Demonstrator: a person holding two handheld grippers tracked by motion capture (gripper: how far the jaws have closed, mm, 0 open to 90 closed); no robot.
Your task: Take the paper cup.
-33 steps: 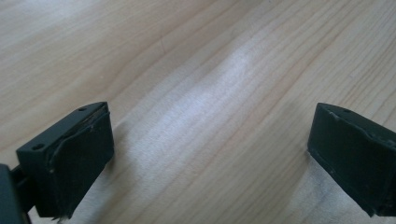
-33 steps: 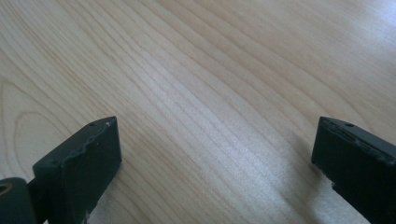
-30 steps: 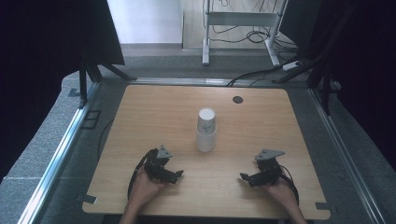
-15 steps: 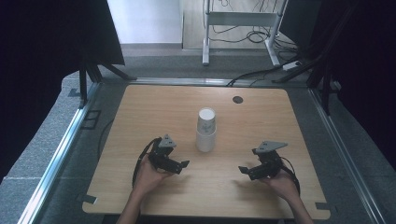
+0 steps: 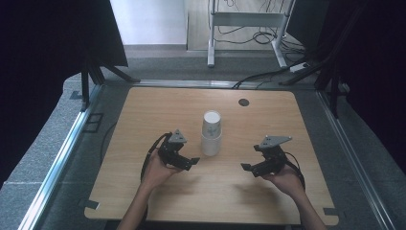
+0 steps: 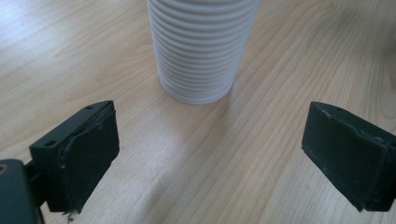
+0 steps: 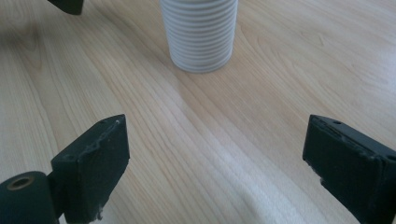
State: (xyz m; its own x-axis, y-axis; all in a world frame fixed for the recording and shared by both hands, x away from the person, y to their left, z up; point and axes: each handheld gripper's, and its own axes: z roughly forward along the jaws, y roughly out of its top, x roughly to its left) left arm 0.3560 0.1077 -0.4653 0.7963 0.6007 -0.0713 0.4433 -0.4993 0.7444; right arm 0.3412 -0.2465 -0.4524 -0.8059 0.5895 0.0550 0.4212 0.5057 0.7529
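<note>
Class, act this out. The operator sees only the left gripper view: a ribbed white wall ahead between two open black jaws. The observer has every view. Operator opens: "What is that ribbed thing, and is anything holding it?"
Observer: It is a stack of white paper cups standing upright near the middle of the wooden table, and nothing touches it.
Operator: Where is the other gripper?
Observer: The right gripper is on the far side of the stack from yours, farther off than the left gripper.
Operator: Is it open?
Observer: Yes, in the right gripper view its jaws stand wide apart with bare table between them.
Operator: Anything else on the table?
Observer: A small dark round spot near the far edge, beyond the stack.
</note>
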